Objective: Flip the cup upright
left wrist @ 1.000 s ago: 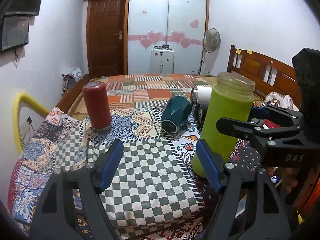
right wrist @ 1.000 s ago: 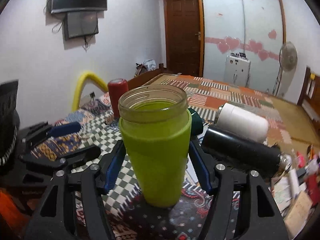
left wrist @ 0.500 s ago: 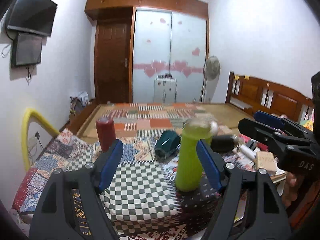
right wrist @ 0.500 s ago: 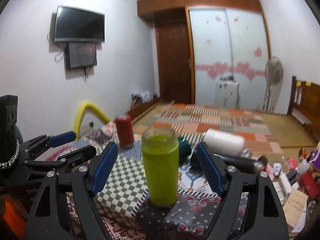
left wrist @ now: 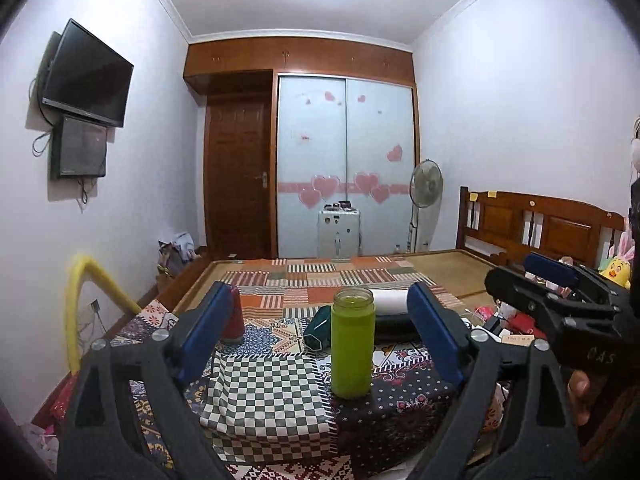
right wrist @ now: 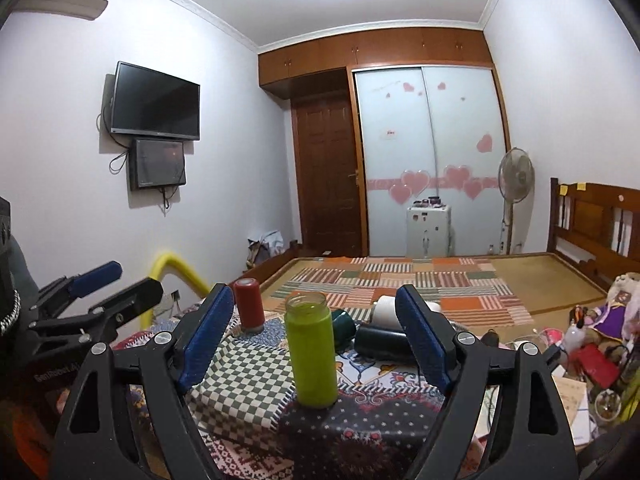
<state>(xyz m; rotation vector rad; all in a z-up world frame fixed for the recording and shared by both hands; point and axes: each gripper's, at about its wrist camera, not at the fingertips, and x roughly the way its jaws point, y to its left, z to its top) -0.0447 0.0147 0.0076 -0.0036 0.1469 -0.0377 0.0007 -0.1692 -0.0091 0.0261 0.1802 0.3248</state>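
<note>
The green cup [left wrist: 352,350] stands upright, mouth up, on the patterned cloth of the table [left wrist: 272,396]; it also shows in the right wrist view [right wrist: 311,354]. My left gripper [left wrist: 320,330] is open and empty, held back from and above the table, with the cup between its fingers in view but far off. My right gripper [right wrist: 316,334] is open and empty, also drawn back from the cup. The right gripper shows at the right edge of the left wrist view [left wrist: 552,292]. The left gripper shows at the left of the right wrist view [right wrist: 100,292].
A red bottle [right wrist: 249,309] stands upright at the far left. A dark green cup [left wrist: 318,330], a black flask [right wrist: 380,343] and a white flask [right wrist: 386,312] lie on their sides behind the green cup. Clutter [right wrist: 592,356] crowds the right. A bed [left wrist: 344,276] lies behind.
My right gripper has let go of the green cup, which stays upright. Both grippers have pulled back and risen away from the table.
</note>
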